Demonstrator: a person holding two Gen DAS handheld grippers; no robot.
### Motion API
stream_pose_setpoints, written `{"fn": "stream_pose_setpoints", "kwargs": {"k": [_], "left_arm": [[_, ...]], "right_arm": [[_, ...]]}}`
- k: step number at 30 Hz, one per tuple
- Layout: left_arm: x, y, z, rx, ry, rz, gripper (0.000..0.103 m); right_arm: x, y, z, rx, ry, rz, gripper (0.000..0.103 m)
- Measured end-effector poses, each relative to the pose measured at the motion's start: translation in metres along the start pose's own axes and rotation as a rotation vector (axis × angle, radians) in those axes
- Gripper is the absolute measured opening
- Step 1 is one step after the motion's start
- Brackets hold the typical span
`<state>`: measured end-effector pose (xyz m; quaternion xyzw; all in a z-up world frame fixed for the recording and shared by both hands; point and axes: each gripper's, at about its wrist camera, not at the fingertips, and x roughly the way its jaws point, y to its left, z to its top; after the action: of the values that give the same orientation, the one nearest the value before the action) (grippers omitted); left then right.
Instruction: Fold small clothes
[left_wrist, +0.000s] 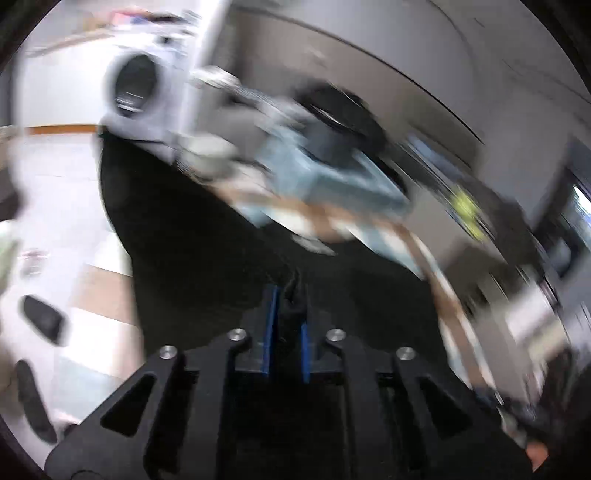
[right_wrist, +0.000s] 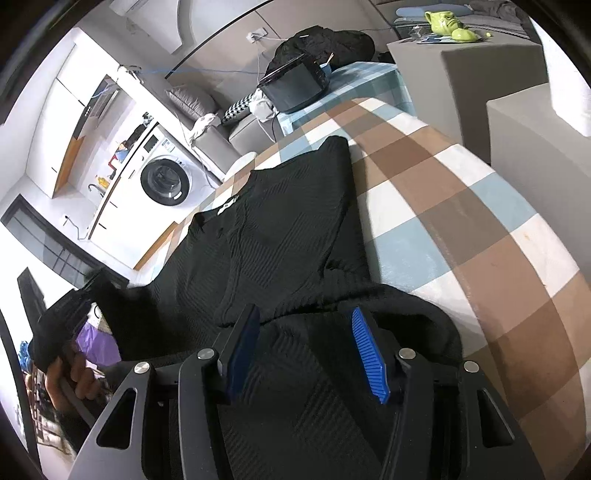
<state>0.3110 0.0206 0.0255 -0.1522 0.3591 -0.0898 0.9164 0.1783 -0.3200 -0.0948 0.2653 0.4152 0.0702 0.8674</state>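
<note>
We see our left gripper (left_wrist: 290, 295) pinching a bunched edge of the black knit garment (right_wrist: 280, 229) between its 2 blue pads, the view around it blurred. Our right gripper (right_wrist: 306, 332) hangs spread above the garment, gripping nothing. The garment lies across the checked cloth (right_wrist: 480, 221), near a white washing machine (right_wrist: 164, 182).

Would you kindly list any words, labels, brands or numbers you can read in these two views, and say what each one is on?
No text is readable in either view.
Black sweater: a small white mark near its far edge, too small to read.
Washing machine: a panel and label on its front, too small to read.
Left wrist view: blurred throughout; nothing legible.
</note>
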Motion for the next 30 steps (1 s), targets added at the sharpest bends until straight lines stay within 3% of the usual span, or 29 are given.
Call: {"fn": "stream_pose_setpoints", "kwargs": {"k": [1, 2, 4, 11, 15, 20, 24, 27, 29, 30], "left_arm": [[0.006, -0.011, -0.004, 0.018, 0.037, -0.035, 0.025], [0.008, -0.014, -0.01, 0.02, 0.049, -0.053, 0.044], [0.001, -0.007, -0.018, -0.009, 0.028, -0.04, 0.069], [-0.039, 0.056, -0.04, -0.132, -0.008, 0.097, 0.07], [-0.074, 0.104, -0.073, -0.153, -0.05, 0.164, 0.071], [-0.106, 0.121, -0.105, -0.144, -0.058, 0.236, 0.077], [-0.12, 0.129, -0.127, -0.139, -0.049, 0.275, 0.081], [-0.123, 0.136, -0.145, -0.145, -0.025, 0.294, 0.081], [-0.125, 0.142, -0.155, -0.167, -0.005, 0.305, 0.081], [-0.125, 0.144, -0.159, -0.177, 0.003, 0.304, 0.081]], "right_arm": [[-0.001, -0.001, 0.0, 0.002, -0.001, -0.006, 0.057], [-0.001, -0.002, 0.0, 0.005, -0.001, -0.011, 0.057], [-0.003, -0.005, -0.001, 0.018, -0.003, -0.008, 0.057], [0.003, -0.004, -0.003, 0.003, 0.02, -0.005, 0.058], [0.002, -0.001, -0.002, -0.034, 0.029, -0.012, 0.058], [-0.021, -0.003, 0.002, -0.106, -0.005, -0.015, 0.058], [-0.046, -0.023, 0.002, -0.13, -0.038, -0.079, 0.065], [-0.053, -0.041, -0.005, -0.153, 0.016, -0.1, 0.066], [-0.051, -0.05, -0.012, -0.143, 0.071, -0.064, 0.066], [-0.05, -0.055, -0.017, -0.125, 0.101, -0.003, 0.066]]}}
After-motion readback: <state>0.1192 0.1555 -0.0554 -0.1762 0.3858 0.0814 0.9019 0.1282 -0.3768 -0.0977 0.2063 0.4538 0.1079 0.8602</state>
